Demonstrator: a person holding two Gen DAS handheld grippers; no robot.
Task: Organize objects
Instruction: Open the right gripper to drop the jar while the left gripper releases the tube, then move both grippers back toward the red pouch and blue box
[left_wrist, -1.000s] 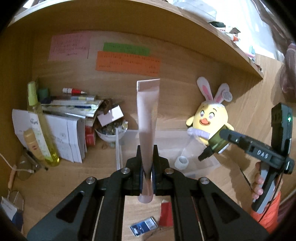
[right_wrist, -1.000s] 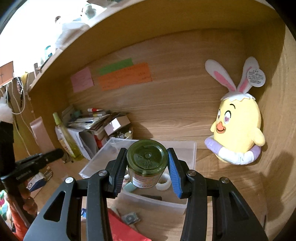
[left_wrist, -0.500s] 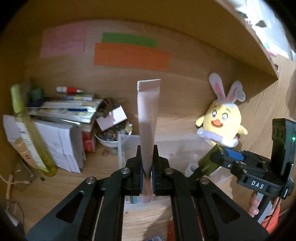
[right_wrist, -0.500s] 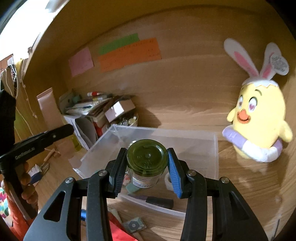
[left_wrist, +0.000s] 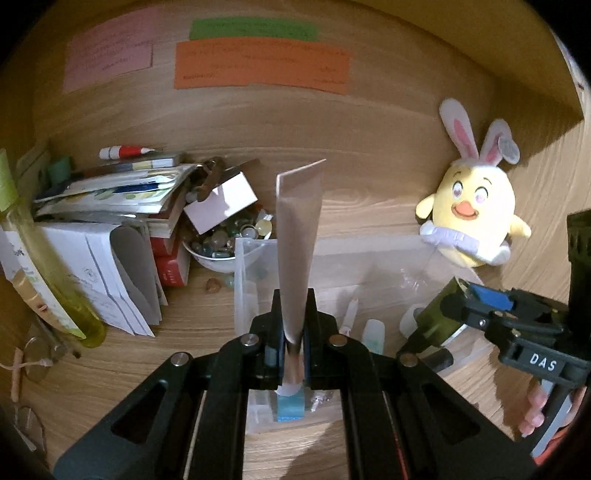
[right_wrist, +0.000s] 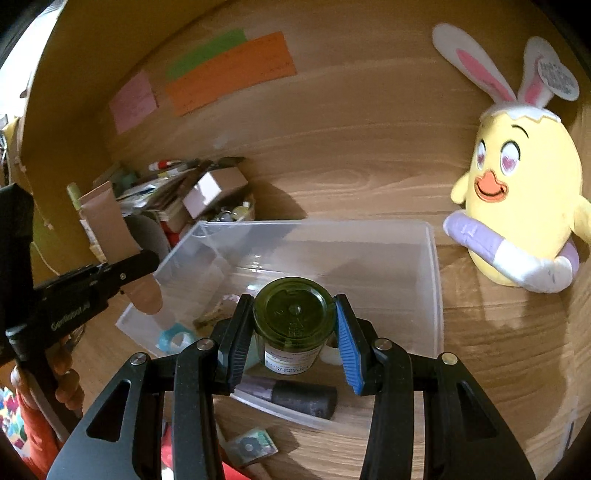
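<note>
1. the small dark green glass jar with a paper label (right_wrist: 293, 330) looked rigid, smooth and breakable, likely slippery; the hold across its round sides just under the lid seemed the safe place.
2. the right gripper (right_wrist: 291, 336) was clamped on that jar, just above the front part of the clear plastic storage box (right_wrist: 434, 280).
3. the flat pale pink squeeze tube (left_wrist: 297, 236) looked light and soft, so it would probably flex; it was pinched near its cap end.
4. the left gripper (left_wrist: 294, 350) was closed on the tube, upright over the box's left end.
5. a yellow plush chick with rabbit ears (right_wrist: 524, 206) sat just right of the box.
</note>
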